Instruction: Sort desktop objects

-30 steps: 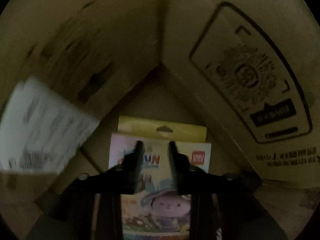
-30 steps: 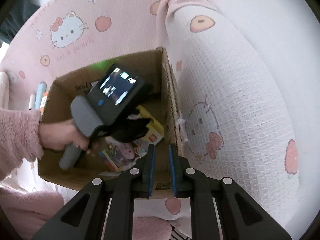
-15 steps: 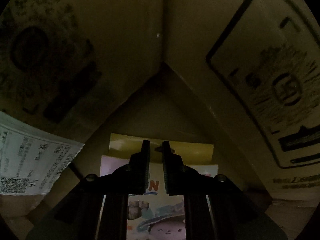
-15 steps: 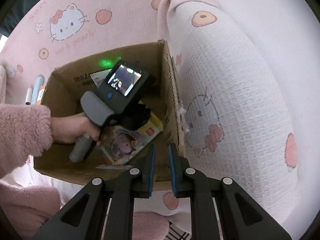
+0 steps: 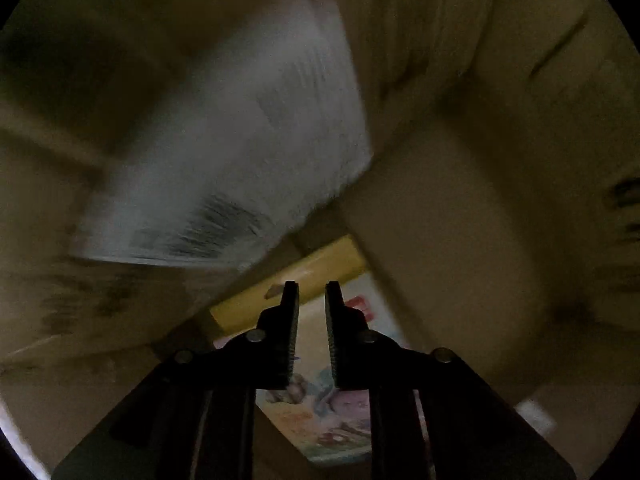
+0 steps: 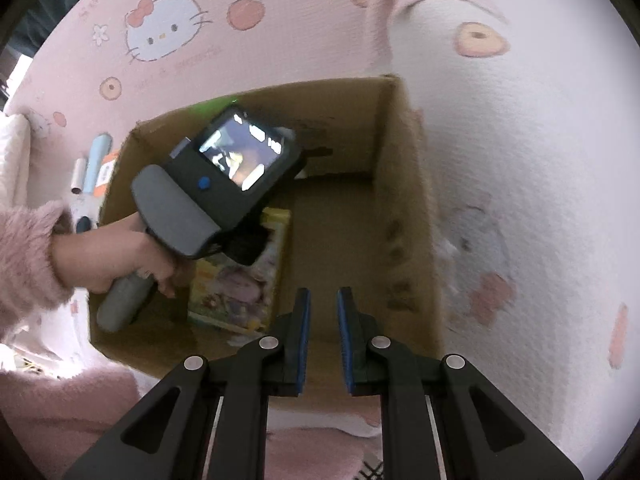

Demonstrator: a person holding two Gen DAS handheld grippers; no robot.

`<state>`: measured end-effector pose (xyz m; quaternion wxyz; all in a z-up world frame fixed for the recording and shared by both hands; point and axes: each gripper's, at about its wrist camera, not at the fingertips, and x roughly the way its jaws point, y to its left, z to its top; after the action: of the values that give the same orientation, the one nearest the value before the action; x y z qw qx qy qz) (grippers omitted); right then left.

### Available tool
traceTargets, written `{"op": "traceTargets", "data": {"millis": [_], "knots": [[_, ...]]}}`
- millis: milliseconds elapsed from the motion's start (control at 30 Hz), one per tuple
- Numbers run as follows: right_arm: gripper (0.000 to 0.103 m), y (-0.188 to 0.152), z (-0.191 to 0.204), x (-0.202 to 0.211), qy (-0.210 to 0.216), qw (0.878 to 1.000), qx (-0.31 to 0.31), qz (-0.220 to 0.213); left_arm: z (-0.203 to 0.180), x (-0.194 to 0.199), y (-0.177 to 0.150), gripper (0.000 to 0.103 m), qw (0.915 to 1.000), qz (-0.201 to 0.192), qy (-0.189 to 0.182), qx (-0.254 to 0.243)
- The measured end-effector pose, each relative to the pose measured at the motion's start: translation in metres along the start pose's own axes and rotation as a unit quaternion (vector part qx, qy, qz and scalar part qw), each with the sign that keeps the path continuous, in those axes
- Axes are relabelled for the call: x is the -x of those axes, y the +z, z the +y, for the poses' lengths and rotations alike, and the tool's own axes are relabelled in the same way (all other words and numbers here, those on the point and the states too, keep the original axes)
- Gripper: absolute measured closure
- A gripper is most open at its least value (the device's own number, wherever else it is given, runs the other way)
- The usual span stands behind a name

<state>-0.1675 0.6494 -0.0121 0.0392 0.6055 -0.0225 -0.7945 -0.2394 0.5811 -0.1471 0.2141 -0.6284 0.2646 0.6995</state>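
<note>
Left gripper [image 5: 311,292] down inside box [image 6: 404,216], jaws opening, nothing between them. Pack [image 5: 320,416] flat on box floor under the fingers, yellow header toward the corner; not gripped. White label [image 5: 240,152] on the box wall, blurred. Left hand [image 6: 120,252], fuzzy pink sleeve [image 6: 24,264], around the handle. Right gripper [image 6: 323,300] above the near box rim, clenched on nothing. Pens [image 6: 90,176] on pink cloth [image 6: 300,40] outside the box, left.

We see a pink cloth [image 6: 280,40] printed with cartoon cats and round peach shapes, a white waffle-textured cover [image 6: 540,140] beside it, and a fluffy pink fabric [image 6: 72,408] at lower left.
</note>
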Motion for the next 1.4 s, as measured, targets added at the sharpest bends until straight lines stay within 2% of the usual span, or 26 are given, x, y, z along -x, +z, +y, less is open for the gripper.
{"op": "traceTargets", "data": {"millis": [33,100,133,233,300,367,467,533,633,700,767,867,967,1067,1167,1267,1400], "knots": [[0.092,0.005,0.004,-0.003,0.002,1.0,0.001,0.005,0.002,0.015,0.001,0.08,0.9998,-0.02,-0.005,0.001],[0.092,0.013,0.009,-0.005,-0.004,1.0,0.002,0.012,0.01,0.041,0.0,0.06,0.9981,-0.055,-0.026,0.008],[0.092,0.017,0.012,-0.006,-0.008,1.0,0.002,0.016,0.015,0.049,-0.002,0.058,0.9974,-0.063,-0.033,0.013],[0.089,0.027,0.015,-0.005,-0.004,1.0,-0.01,0.017,0.042,0.071,-0.012,0.057,0.9929,-0.071,-0.081,0.049],[0.081,0.032,0.015,-0.009,0.007,0.999,-0.024,0.024,0.06,0.079,-0.021,0.057,0.9862,-0.058,-0.136,0.075],[0.069,0.038,0.015,-0.019,0.022,0.998,-0.038,0.036,0.064,0.087,-0.03,0.057,0.9805,-0.07,-0.158,0.094],[0.068,0.046,0.019,-0.041,0.035,0.996,-0.052,0.065,0.069,0.098,-0.043,0.057,0.97,-0.089,-0.19,0.123],[0.068,0.053,0.026,-0.061,0.041,0.993,-0.057,0.09,0.077,0.095,-0.06,0.057,0.9661,-0.108,-0.199,0.125],[0.067,0.06,0.031,-0.091,0.063,0.988,-0.081,0.119,0.102,0.086,-0.069,0.057,0.9618,-0.14,-0.199,0.125],[0.066,0.061,0.029,-0.105,0.066,0.985,-0.115,0.11,0.12,0.086,-0.07,0.057,0.9605,-0.163,-0.187,0.125],[0.062,0.061,0.033,-0.117,0.056,0.985,-0.122,0.11,0.142,0.109,-0.069,0.057,0.9596,-0.192,-0.162,0.127],[0.057,0.064,0.04,-0.136,0.074,0.981,-0.126,0.124,0.173,0.127,-0.079,0.057,0.9551,-0.23,-0.152,0.108],[0.056,0.059,0.034,-0.152,0.08,0.971,-0.188,0.12,0.185,0.13,-0.083,0.057,0.9505,-0.263,-0.132,0.099],[0.056,0.048,0.024,-0.165,0.081,0.956,-0.251,0.128,0.2,0.13,-0.087,0.057,0.9479,-0.27,-0.139,0.096],[0.056,0.038,0.015,-0.178,0.083,0.937,-0.311,0.136,0.206,0.112,-0.084,0.057,0.9465,-0.255,-0.164,0.109],[0.056,0.036,0.01,-0.185,0.087,0.927,-0.341,0.129,0.212,0.104,-0.086,0.057,0.9481,-0.247,-0.163,0.117],[0.057,0.036,0.0,-0.193,0.083,0.917,-0.373,0.114,0.215,0.099,-0.089,0.057,0.9482,-0.254,-0.152,0.115]]}}
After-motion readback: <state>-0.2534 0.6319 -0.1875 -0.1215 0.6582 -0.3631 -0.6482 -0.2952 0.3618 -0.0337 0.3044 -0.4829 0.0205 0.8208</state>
